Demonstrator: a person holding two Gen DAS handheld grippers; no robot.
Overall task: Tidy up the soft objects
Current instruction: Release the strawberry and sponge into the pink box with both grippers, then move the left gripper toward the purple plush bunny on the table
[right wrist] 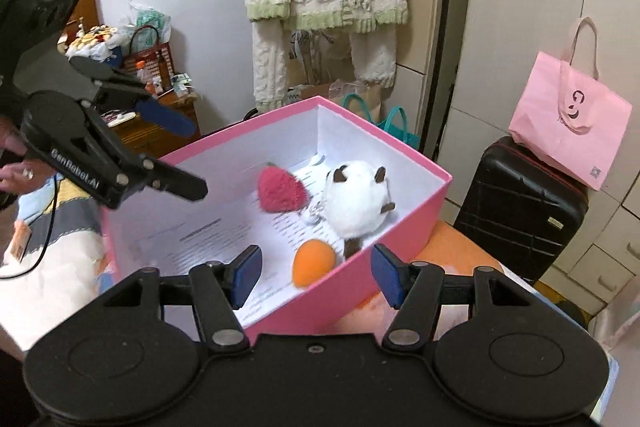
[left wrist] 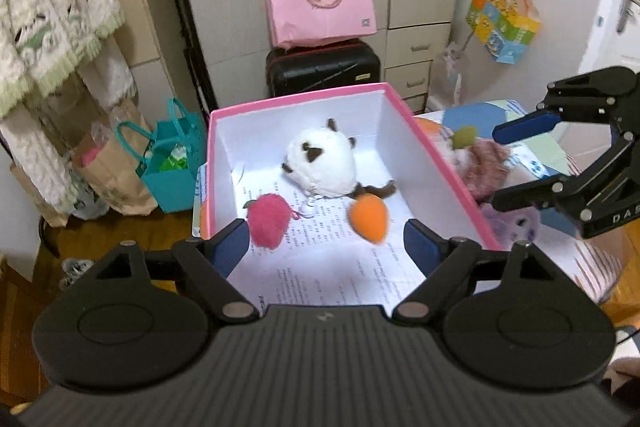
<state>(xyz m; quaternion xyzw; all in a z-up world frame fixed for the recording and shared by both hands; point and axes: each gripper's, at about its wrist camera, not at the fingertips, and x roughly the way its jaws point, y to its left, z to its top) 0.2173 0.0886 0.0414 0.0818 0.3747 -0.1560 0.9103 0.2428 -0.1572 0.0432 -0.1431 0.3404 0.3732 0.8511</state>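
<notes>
Pink-walled box is seen from the left wrist, holding a white plush, red plush and orange plush. Left gripper fingers are spread apart, empty. From the right wrist, the right gripper is likewise parted over the box rim.

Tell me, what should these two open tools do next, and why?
Probably swing the right tool toward the plush toys lying outside the pink box. Both tools are open and hold nothing, the left tool hovers over the box, and three toys already lie inside: white, red, orange.
</notes>
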